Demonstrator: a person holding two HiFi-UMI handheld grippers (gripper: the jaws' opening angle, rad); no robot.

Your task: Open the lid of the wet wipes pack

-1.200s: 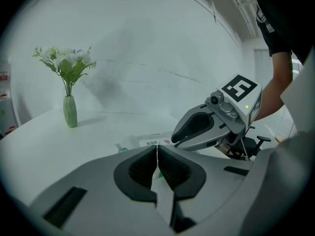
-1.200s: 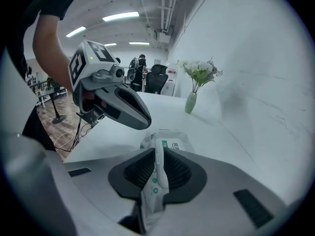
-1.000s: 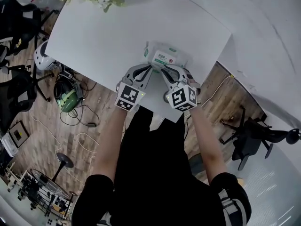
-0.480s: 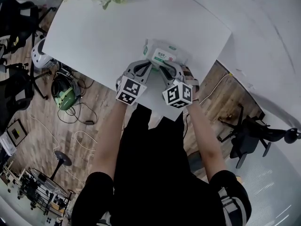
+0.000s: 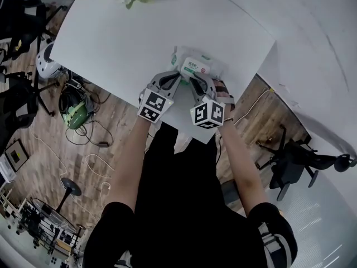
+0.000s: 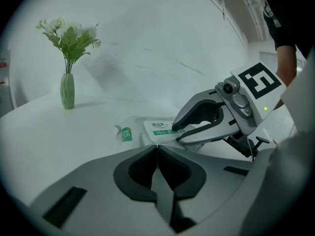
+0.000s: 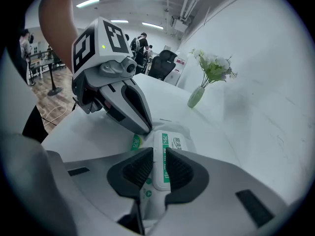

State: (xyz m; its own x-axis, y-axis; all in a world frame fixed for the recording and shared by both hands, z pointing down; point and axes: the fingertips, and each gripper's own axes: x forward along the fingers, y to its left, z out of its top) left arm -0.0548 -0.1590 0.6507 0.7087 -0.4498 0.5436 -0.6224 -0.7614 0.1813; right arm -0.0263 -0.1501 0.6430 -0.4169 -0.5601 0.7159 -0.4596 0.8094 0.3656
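Note:
The wet wipes pack (image 5: 193,66) lies near the white table's (image 5: 111,43) front edge; it is white with green print and has a flat white lid (image 7: 162,157). My left gripper (image 5: 169,82) is shut, with its tips pressed down at the pack's near left edge. From the right gripper view the left gripper (image 7: 144,128) has its fingers together, touching the pack. My right gripper (image 7: 159,167) hovers low over the lid, jaws a narrow gap apart, and the lid shows between them. In the left gripper view the right gripper (image 6: 176,133) has its tips at the lid's edge.
A green vase of white flowers (image 6: 68,90) stands at the table's far corner. The table's front edge (image 5: 184,130) is right below the grippers. A white wall (image 7: 275,82) runs along the table's right side. Chairs, cables and a stand crowd the wooden floor (image 5: 50,144) to the left.
My right gripper has shifted slightly left and closer over the pack's lid. The left gripper has stayed at the pack's edge, and the pack has not moved.

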